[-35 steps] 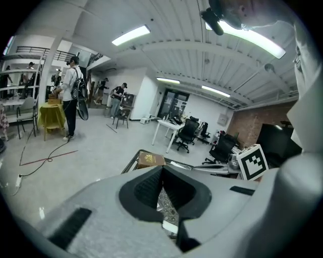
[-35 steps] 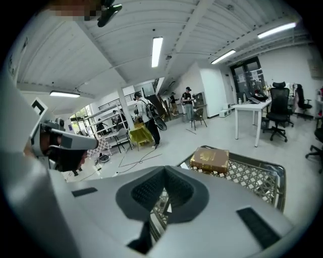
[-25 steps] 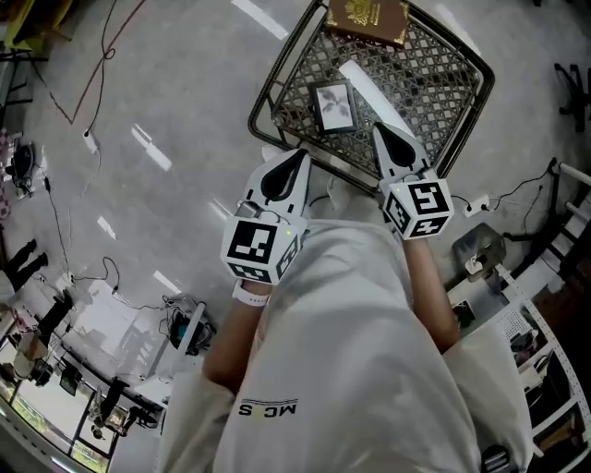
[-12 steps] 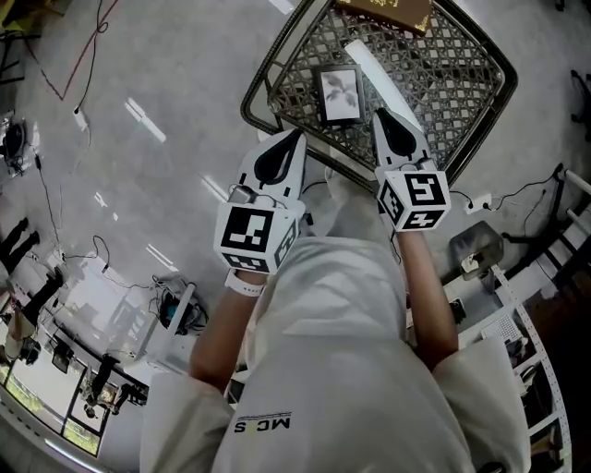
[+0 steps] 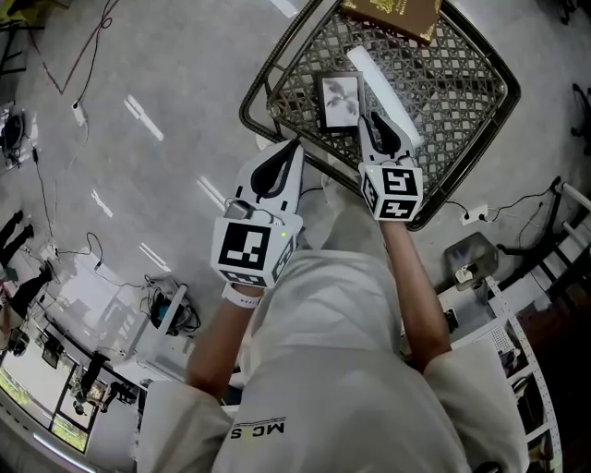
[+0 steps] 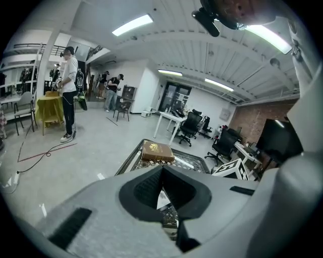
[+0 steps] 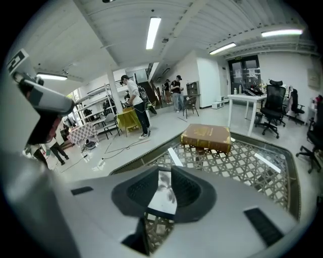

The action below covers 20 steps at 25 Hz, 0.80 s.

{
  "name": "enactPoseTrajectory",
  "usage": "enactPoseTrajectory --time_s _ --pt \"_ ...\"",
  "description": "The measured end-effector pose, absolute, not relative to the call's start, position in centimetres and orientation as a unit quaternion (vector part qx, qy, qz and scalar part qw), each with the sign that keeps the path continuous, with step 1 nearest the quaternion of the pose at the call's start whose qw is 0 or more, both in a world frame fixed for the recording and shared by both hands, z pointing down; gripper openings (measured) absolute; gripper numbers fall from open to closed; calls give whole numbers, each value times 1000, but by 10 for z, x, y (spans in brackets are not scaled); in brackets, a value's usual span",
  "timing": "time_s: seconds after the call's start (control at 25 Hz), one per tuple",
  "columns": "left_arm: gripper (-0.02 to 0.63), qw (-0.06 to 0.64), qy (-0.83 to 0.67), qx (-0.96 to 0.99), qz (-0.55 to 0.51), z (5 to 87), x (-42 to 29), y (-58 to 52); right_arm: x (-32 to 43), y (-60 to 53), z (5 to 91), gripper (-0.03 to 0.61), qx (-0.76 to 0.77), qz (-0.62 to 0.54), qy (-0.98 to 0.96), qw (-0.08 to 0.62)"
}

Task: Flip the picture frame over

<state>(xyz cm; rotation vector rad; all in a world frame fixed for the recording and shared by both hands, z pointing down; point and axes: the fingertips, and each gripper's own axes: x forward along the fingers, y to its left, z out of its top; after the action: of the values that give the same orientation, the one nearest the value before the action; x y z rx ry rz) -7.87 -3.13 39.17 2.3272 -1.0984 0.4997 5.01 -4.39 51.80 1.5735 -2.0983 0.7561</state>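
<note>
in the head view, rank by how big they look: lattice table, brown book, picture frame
1. lattice table, clearly largest
2-3. brown book and picture frame: look alike, book cut off at top edge, so unranked

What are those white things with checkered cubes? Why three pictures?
A person holds two grabbing tools: the left gripper and the right gripper. The cubes are part of them. One picture comes from a camera on the person's head, looking down. The other two come from cameras riding on the grippers. On the metal lattice table lie a brown book and a small picture frame. The left jaws are shut and empty. The right jaws have just been opening; the frame shows in their gap, not gripped.
</note>
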Motion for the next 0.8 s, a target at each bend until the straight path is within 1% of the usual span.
enactPoseTrajectory --time_s 0.44,0.8 --pt "25 266 -400 856 189 402 -76 -22 52 -49 567 84 569 296 -732 228" --pt "25 275 -406 851 188 416 -80 -22 20 -52 581 87 547 327 -738 221"
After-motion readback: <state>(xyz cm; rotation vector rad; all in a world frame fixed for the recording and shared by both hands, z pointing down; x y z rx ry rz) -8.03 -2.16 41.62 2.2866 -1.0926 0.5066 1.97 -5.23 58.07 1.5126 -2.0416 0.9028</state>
